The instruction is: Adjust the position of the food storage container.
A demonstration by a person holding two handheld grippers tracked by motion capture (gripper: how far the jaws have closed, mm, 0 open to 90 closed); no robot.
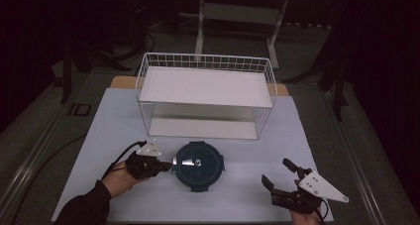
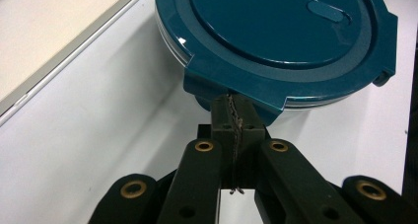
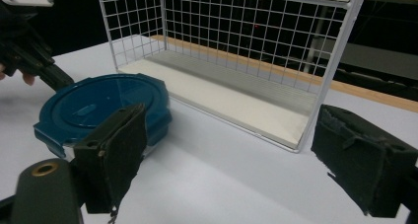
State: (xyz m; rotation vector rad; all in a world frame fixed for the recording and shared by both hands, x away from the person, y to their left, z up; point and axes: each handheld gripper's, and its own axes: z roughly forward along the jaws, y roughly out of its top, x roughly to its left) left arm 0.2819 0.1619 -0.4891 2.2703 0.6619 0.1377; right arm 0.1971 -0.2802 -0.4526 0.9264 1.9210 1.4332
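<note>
A round dark teal container (image 1: 198, 166) with a clip-on lid sits on the white table in front of the wire rack. My left gripper (image 1: 170, 166) lies at its left edge with its jaws shut. In the left gripper view the closed tips (image 2: 231, 108) sit just under a clip tab of the lid (image 2: 276, 31), and nothing shows between the pads. My right gripper (image 1: 276, 171) rests near the table's front right, open and apart from the container. In the right gripper view its pads (image 3: 118, 145) stand wide, with the container (image 3: 98, 105) and the left gripper (image 3: 34, 56) beyond.
A white wire rack (image 1: 205, 93) with two shelves stands at the back middle of the table (image 1: 99, 136); its lower shelf (image 3: 231, 98) faces the container. A metal frame stands on the dark floor behind.
</note>
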